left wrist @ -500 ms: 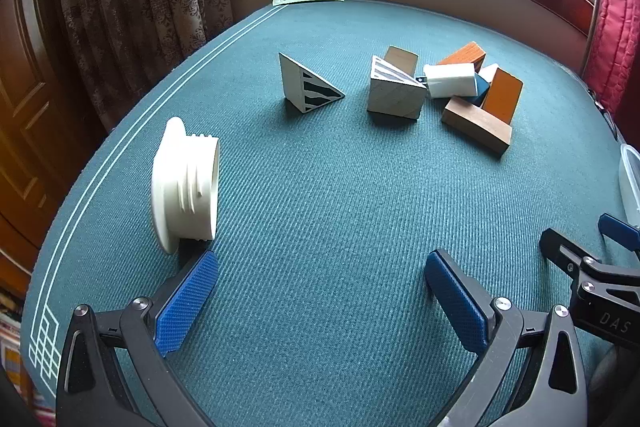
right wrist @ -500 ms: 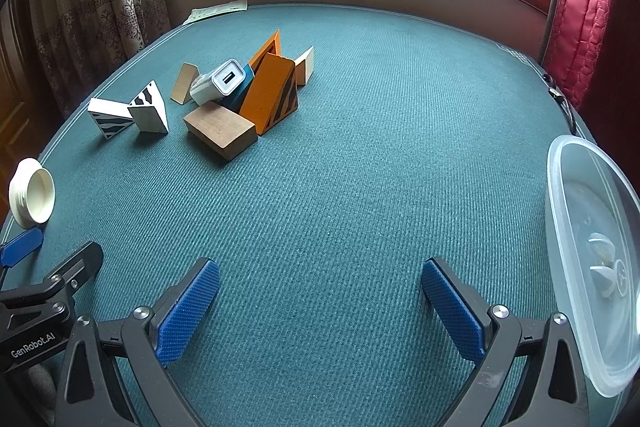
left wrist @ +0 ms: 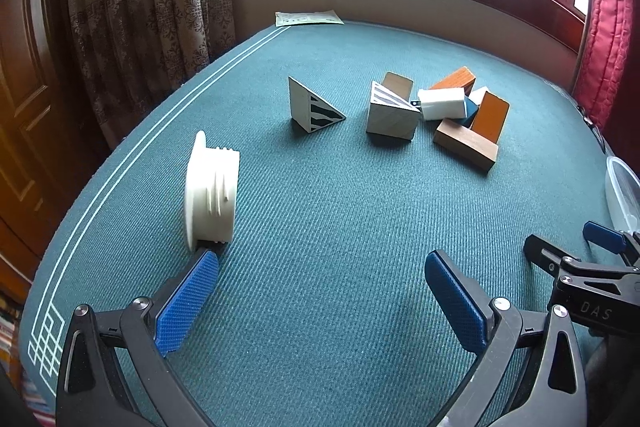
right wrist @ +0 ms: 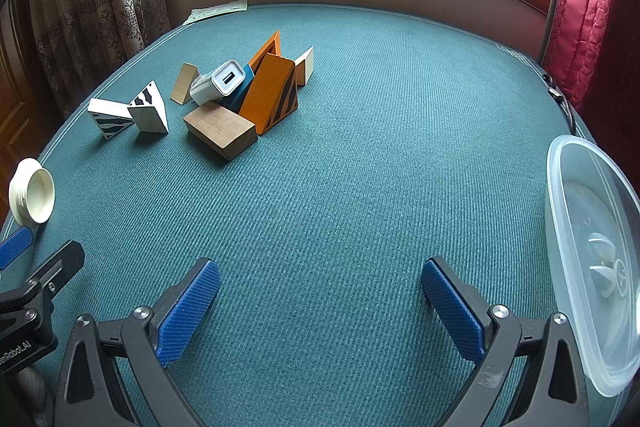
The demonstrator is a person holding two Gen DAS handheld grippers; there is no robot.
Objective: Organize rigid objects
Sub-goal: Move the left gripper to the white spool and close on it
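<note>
**Both claws spread wide above a green counter; blocks heaped at the far side**

The left claw (left wrist: 320,291) is held with its blue pads wide apart, nothing between them, angled down at the counter (left wrist: 340,219). Just past its left pad a white threaded fitting (left wrist: 212,193) is seen standing on edge, its axis level and running left to right, the flange to the left and the threaded end to the right. Whether the pad touches it cannot be told.

The right claw (right wrist: 320,299) is likewise spread, with only bare cloth between its pads. A clear tub (right wrist: 592,259) is set at its right, near the counter's edge.

Farther off, the blocks are gathered. A zebra wedge (left wrist: 312,107) is set apart at the left, its long edge running toward the right and slightly nearer. Beside it a striped pale wedge (left wrist: 390,115) is placed. In the heap, a white charger (right wrist: 220,83) is propped across the others, its long axis running left to right in the left view, its socket end turned toward the right camera. A brown block (right wrist: 220,129) is laid flat in front, and an orange wedge (right wrist: 270,93) is leaned against the pile.
</note>
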